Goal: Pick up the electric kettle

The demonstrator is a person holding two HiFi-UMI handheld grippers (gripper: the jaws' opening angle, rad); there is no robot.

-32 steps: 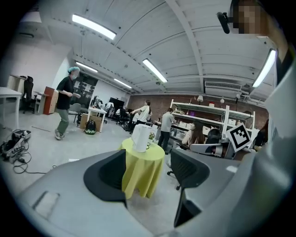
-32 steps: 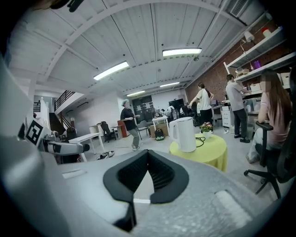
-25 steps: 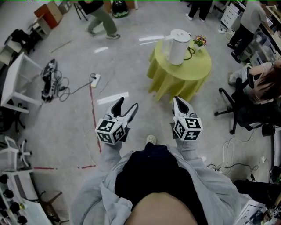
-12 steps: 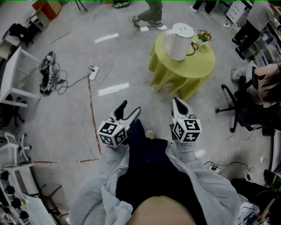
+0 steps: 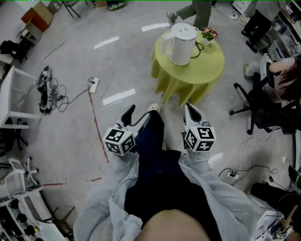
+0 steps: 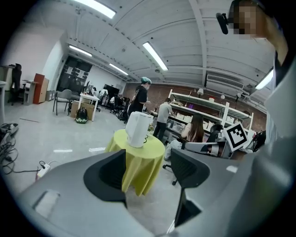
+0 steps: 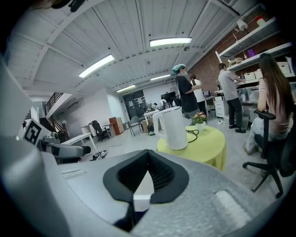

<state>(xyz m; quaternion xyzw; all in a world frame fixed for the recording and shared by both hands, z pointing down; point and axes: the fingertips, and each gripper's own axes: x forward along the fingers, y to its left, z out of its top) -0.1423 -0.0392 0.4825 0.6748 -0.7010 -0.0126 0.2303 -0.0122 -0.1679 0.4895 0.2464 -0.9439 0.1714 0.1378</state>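
A white electric kettle (image 5: 181,43) stands upright on a small round table with a yellow cloth (image 5: 202,70), well ahead of both grippers. My left gripper (image 5: 136,113) is held low over the floor, jaws open and nothing between them. In the left gripper view the kettle (image 6: 137,128) shows far off above the gap of that gripper (image 6: 148,171). My right gripper (image 5: 190,109) is shut and empty, its pads meeting at the tip (image 7: 147,173). In the right gripper view the kettle (image 7: 171,127) stands beyond it on the table (image 7: 203,148).
A small pot of flowers (image 5: 209,34) and a black cord lie on the table by the kettle. An office chair (image 5: 254,106) with a seated person is at the right. A person (image 5: 200,12) walks behind the table. A power strip and cables (image 5: 94,84) lie left.
The table and kettle have drawn a little nearer as the wearer steps forward, one leg now between the grippers. Both grippers sank slightly, jaws unchanged. The passer-by moved right behind the table.
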